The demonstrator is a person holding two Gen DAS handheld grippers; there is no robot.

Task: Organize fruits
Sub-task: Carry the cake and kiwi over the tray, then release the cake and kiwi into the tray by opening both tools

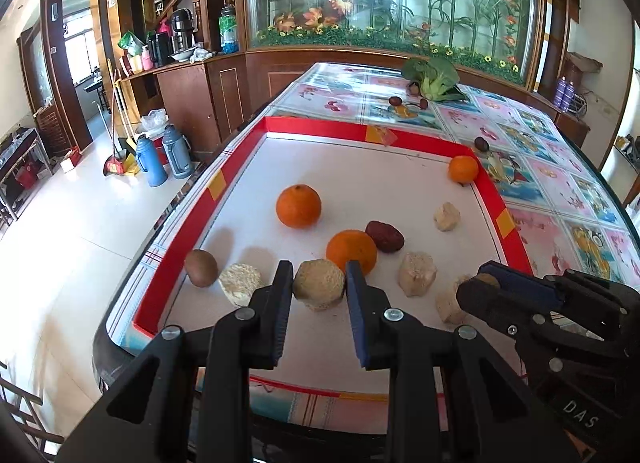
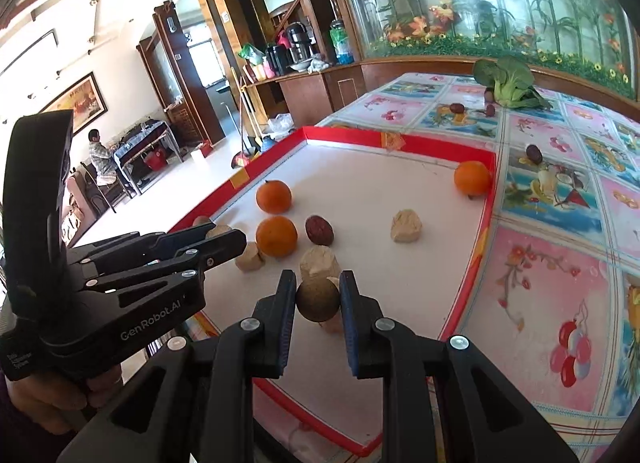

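Note:
A white mat with a red border (image 1: 360, 131) lies on the table. My left gripper (image 1: 319, 285) is shut on a beige corn-cob chunk (image 1: 319, 283) near the mat's front edge. My right gripper (image 2: 318, 297) is shut on a brown kiwi (image 2: 317, 300) and holds it above the mat; it also shows in the left wrist view (image 1: 490, 279). On the mat lie three oranges (image 1: 298, 206) (image 1: 351, 251) (image 1: 463, 169), a dark red date (image 1: 385, 236), another kiwi (image 1: 201, 267) and several more beige chunks (image 1: 416, 273).
Beyond the mat, on the patterned tablecloth (image 1: 560, 191), lie a green leafy vegetable (image 1: 434, 79) and small dark dates (image 1: 481, 143). The table's left edge drops to the floor, where blue thermos flasks (image 1: 150, 161) stand. A wooden counter (image 1: 192, 95) is behind.

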